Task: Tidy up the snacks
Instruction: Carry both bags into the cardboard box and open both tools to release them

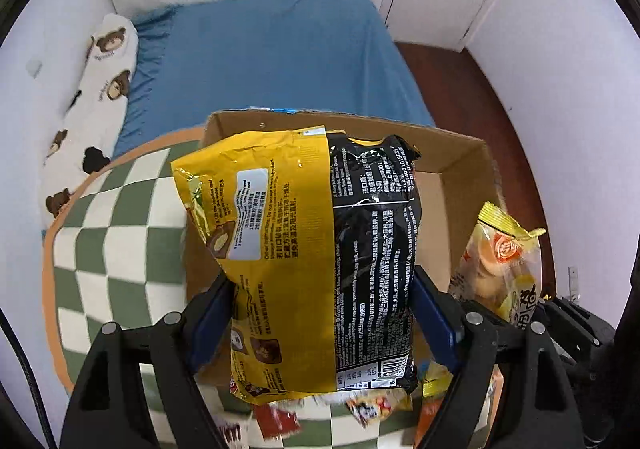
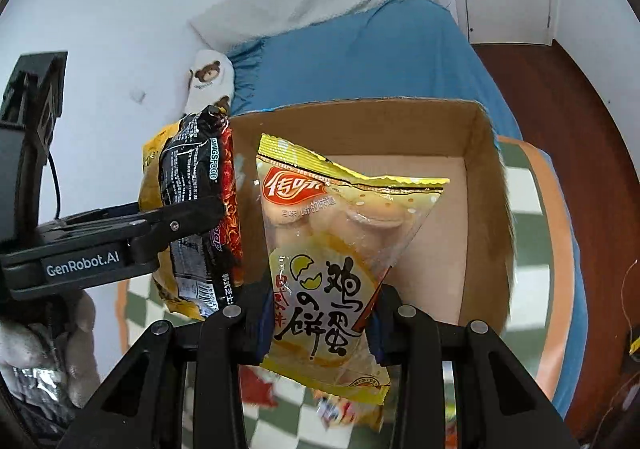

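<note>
Clamping left claw (image 1: 320,313) on large yellow-and-black crinkled snack bag (image 1: 308,249); right claw (image 2: 320,323) pinching pale yellow egg-biscuit packet (image 2: 332,261). Both hanging above open brown cardboard box (image 2: 472,153), apparently for dropping in.

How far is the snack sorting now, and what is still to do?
Done: nothing visibly yet; the cardboard box shows only bare floor. In hand: the left gripper clamps a yellow-black noodle pack, the right gripper an egg biscuit bag, both above the box. Left: dropping both, then the loose packets on the checkered mat.
</note>
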`<state>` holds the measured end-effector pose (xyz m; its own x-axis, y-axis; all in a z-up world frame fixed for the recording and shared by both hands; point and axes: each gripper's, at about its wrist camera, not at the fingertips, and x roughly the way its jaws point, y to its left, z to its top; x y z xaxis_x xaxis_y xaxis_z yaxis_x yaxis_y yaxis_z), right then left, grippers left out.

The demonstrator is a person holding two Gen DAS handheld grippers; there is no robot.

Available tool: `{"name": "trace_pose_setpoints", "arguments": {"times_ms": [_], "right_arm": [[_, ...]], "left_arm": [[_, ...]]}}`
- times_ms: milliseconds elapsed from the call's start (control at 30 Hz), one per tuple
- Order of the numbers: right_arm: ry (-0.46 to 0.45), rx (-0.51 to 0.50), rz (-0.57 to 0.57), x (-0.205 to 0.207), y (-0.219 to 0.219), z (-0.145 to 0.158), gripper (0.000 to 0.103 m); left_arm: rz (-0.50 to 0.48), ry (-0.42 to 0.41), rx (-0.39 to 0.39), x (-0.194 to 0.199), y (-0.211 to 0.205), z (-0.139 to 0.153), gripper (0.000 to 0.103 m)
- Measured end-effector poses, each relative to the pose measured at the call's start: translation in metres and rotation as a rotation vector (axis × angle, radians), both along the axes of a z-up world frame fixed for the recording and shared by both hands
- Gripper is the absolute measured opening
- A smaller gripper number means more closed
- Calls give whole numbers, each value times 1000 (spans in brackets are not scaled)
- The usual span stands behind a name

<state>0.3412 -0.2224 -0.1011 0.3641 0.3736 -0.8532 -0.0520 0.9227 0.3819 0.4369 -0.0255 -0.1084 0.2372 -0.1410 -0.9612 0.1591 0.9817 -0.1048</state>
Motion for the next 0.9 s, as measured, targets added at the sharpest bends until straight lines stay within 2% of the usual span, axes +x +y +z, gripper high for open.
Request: {"name": "trace_pose_setpoints", "arguments": {"times_ms": [167, 300, 433, 500, 567, 633, 733, 900], "right_arm": [[69, -21, 34, 64, 2, -48, 39], [122, -31, 47, 97, -1, -85, 39], [158, -49, 61, 112, -1, -117, 39], [175, -60, 74, 118, 0, -131, 39], [201, -54, 78, 126, 0, -145, 48], [217, -68, 84, 131, 1, -153, 89], [233, -81, 73, 143, -5, -165, 91], [225, -89, 41, 139, -8, -160, 91]], "left_arm": [[-6, 116, 17, 46, -2, -58, 82], [-21, 173, 54, 68, -7, -94, 82], [-25, 208, 57, 73, -14, -111, 82], [-33, 223, 84, 73, -18, -117, 83], [-29, 239, 96, 72, -20, -123, 83], [-36, 242, 89, 71, -23, -127, 83], [-22, 230, 75, 65, -21, -125, 89], [2, 200, 64, 50, -16, -114, 89]]}}
